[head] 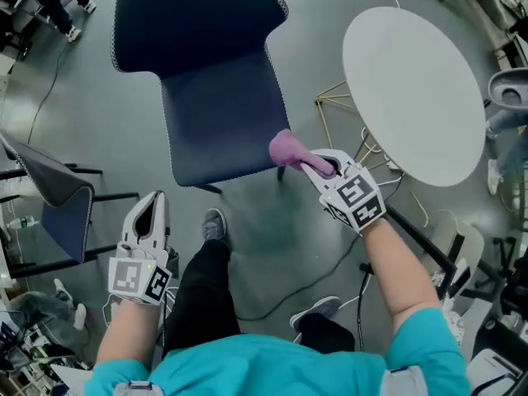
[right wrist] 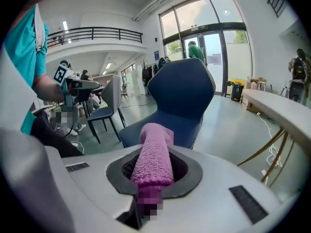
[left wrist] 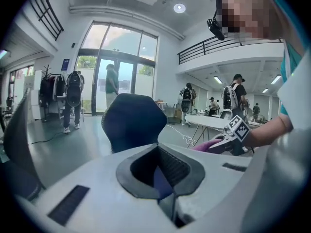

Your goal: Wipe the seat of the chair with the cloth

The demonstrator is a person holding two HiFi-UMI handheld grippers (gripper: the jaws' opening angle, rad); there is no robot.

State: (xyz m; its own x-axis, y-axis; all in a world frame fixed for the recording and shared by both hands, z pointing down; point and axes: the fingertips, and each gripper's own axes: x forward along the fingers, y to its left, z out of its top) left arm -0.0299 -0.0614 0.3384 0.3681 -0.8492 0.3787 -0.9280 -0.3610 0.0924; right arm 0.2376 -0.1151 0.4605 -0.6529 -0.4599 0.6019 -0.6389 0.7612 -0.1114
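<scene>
A dark blue chair stands ahead, its seat facing me and its backrest beyond. My right gripper is shut on a pink knitted cloth, which hangs at the seat's front right corner. In the right gripper view the cloth sticks out of the shut jaws toward the chair. My left gripper is shut and holds nothing, low over the floor to the left of the seat's front edge. The left gripper view shows the chair ahead and the right gripper with the cloth.
A round white table on thin gold legs stands close to the chair's right side. Another dark chair is at the left. My leg and shoe are just before the seat. Cables lie on the grey floor.
</scene>
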